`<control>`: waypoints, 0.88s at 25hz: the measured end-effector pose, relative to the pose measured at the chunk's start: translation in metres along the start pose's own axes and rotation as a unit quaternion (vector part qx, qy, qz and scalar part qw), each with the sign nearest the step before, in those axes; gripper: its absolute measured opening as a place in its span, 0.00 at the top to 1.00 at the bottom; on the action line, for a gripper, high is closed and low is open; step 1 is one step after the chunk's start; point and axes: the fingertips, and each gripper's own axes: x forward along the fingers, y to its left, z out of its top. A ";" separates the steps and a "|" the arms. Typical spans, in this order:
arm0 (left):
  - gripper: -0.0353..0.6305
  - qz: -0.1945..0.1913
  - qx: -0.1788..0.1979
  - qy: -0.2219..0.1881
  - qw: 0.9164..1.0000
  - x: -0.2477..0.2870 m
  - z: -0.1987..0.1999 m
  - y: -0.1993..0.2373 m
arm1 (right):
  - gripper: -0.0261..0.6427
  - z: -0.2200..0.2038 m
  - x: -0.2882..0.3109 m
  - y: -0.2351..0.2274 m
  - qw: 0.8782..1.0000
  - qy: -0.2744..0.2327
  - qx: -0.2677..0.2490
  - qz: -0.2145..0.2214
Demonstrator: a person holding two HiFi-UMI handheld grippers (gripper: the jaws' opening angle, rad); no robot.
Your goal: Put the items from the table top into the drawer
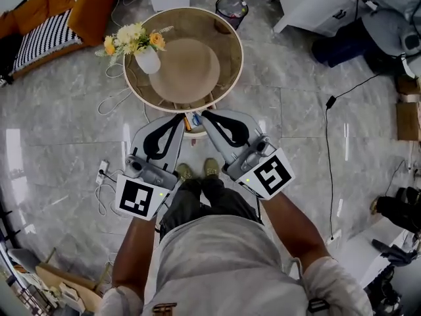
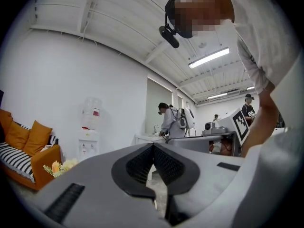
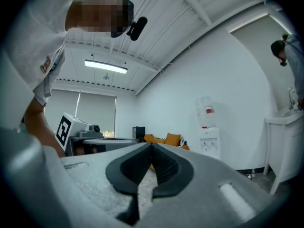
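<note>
A round wooden table point(image 1: 229, 41) stands ahead of me in the head view. On it are a white vase of yellow and orange flowers point(image 1: 146, 52) and a round tan disc point(image 1: 185, 71). At the table's near edge, small orange and blue things point(image 1: 191, 120) show between the two gripper tips; whether they lie in a drawer I cannot tell. My left gripper point(image 1: 180, 118) and right gripper point(image 1: 204, 115) are held level side by side, both pointing at that edge. Each gripper's own view, left gripper point(image 2: 153, 146) and right gripper point(image 3: 152, 146), shows its jaws meeting at the tips with nothing between them.
A waste bin point(image 1: 231, 8) stands beyond the table. A sofa with orange cushions point(image 1: 49, 12) is at the far left. Cables point(image 1: 108, 101) and a power strip point(image 1: 102, 172) lie on the marble floor. A water dispenser point(image 2: 90, 127) and people point(image 2: 167, 120) are farther off.
</note>
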 end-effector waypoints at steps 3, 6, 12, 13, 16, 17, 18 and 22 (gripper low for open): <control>0.95 -0.003 0.007 -0.006 1.000 -0.003 0.013 -0.005 | 0.96 0.011 -0.004 0.000 1.000 -0.006 0.001 -0.006; 0.95 -0.009 0.013 -0.015 1.000 -0.005 0.026 -0.012 | 0.96 0.020 -0.007 0.001 1.000 -0.009 -0.008 -0.010; 0.95 -0.018 0.017 -0.020 0.999 -0.005 0.042 -0.020 | 0.96 0.035 -0.011 0.003 1.000 -0.016 -0.016 -0.014; 0.95 -0.018 0.017 -0.020 0.999 -0.004 0.043 -0.020 | 0.96 0.037 -0.011 0.003 1.000 -0.017 -0.016 -0.014; 0.95 -0.019 0.018 -0.021 0.999 -0.001 0.047 -0.020 | 0.96 0.042 -0.012 0.003 1.000 -0.019 -0.018 -0.012; 0.95 -0.019 0.018 -0.024 0.999 0.000 0.049 -0.020 | 0.96 0.043 -0.013 0.003 1.000 -0.020 -0.019 -0.011; 0.95 -0.018 0.018 -0.032 0.999 0.002 0.053 -0.021 | 0.96 0.044 -0.014 0.002 1.000 -0.020 -0.021 -0.011; 0.95 -0.019 0.017 -0.052 0.998 0.008 0.063 -0.025 | 0.96 0.048 -0.016 0.000 0.999 -0.021 -0.027 -0.009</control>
